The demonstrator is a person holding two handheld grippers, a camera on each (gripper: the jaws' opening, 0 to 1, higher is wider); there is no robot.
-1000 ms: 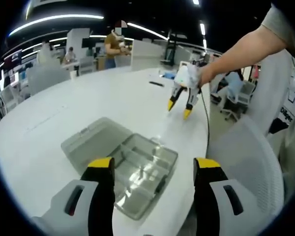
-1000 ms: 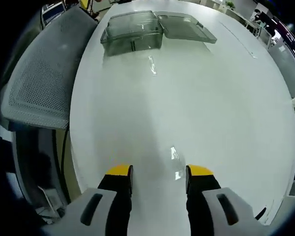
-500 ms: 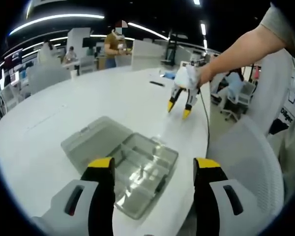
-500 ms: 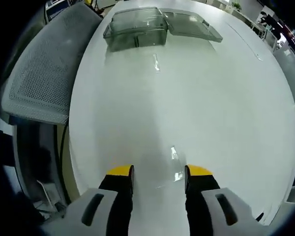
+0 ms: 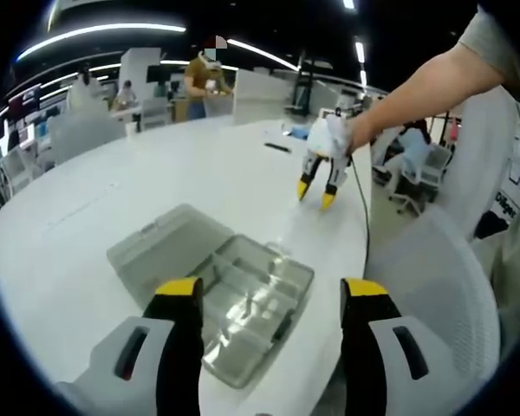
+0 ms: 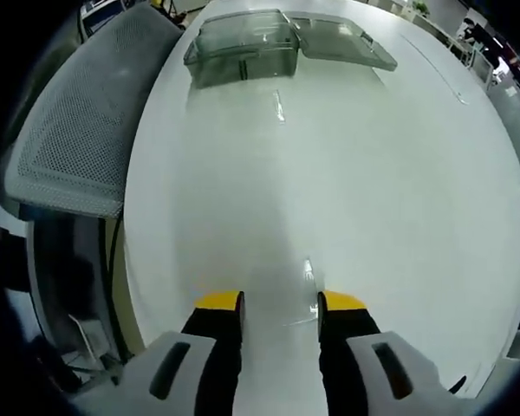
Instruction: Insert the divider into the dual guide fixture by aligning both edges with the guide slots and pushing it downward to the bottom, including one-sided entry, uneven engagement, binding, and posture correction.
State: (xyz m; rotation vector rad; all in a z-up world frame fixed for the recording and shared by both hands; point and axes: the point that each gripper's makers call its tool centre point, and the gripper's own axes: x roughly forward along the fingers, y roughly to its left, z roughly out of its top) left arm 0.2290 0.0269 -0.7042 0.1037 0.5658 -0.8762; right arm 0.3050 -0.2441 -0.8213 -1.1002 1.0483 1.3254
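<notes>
From the left gripper view I look down on the clear grey plastic compartment box (image 5: 243, 295), open on the white oval table (image 5: 113, 225), its flat lid (image 5: 160, 251) hinged out to one side. Thin clear partitions stand inside the tray, but I cannot tell which of them is the divider or whether any sits loose. My left gripper (image 5: 271, 290) hovers above the tray's near end with its yellow-tipped fingers (image 5: 180, 290) spread wide and holding nothing.

Farther across the table that view also gives me the right gripper (image 5: 316, 192), carried by a person's bare forearm (image 5: 425, 87), tips pointing down just above the table surface. A grey mesh-backed chair (image 5: 425, 286) stands at the table's edge, and people and desks fill the room behind.

The right gripper view (image 6: 280, 303) adds the closer detail: its fingers (image 6: 218, 303) stand narrow with a small gap, gripping nothing, over bare tabletop. The box sits well apart at the far end of the table.
</notes>
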